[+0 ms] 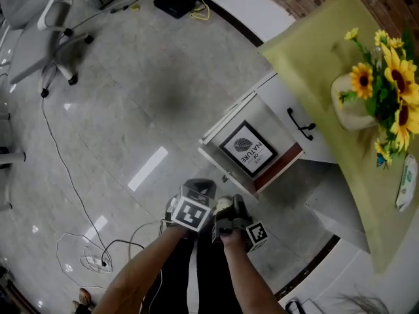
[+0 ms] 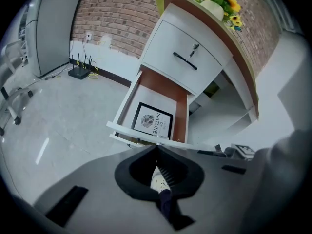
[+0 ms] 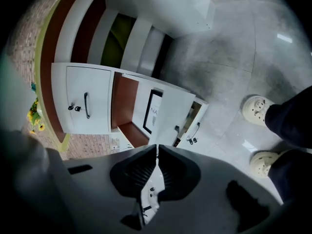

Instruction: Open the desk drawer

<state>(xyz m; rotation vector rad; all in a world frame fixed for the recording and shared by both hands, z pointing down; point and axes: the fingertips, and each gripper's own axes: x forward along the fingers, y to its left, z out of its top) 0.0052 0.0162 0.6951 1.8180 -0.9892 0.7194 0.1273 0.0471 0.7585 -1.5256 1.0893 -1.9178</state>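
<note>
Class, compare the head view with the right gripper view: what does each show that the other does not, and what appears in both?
Only the head view shows the office chair, the router and the power strip on the floor. Only the right gripper view shows the person's pale shoes. Both show the open drawer, the framed print lying in it, and the sunflowers on the desk.

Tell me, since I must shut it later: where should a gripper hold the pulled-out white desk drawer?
Probably its black bar handle, approached from the front with jaws across the bar: it stands off the white drawer's front face.
</note>
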